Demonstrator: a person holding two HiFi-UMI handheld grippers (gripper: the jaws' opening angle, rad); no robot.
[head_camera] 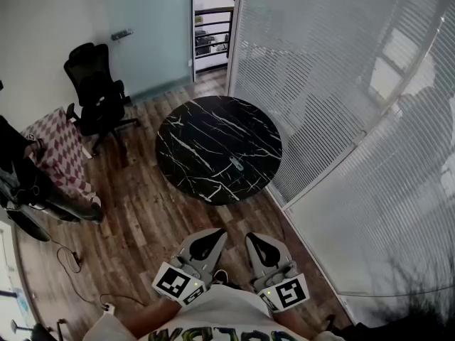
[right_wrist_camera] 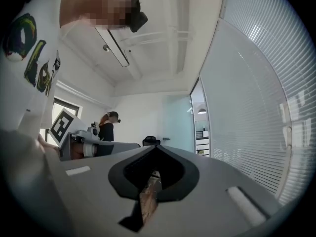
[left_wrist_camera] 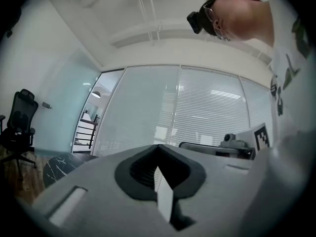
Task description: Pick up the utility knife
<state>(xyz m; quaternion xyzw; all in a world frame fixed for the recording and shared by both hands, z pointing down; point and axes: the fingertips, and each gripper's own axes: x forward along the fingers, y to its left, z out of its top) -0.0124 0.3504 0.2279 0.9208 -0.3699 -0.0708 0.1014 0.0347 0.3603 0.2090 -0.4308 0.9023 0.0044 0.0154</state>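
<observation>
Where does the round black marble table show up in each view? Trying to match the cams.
Head view: round black table, centre of the frame.
Left gripper view: lower left, only a dark veined sliver of it shows.
Right gripper view: not in it.
Shared landmark: black office chair, upper left in the head view, far left in the left gripper view, small near centre in the right gripper view.

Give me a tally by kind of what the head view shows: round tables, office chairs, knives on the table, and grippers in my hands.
round table: 1
office chair: 1
utility knife: 1
grippers: 2, the left gripper and the right gripper
Total: 5
</observation>
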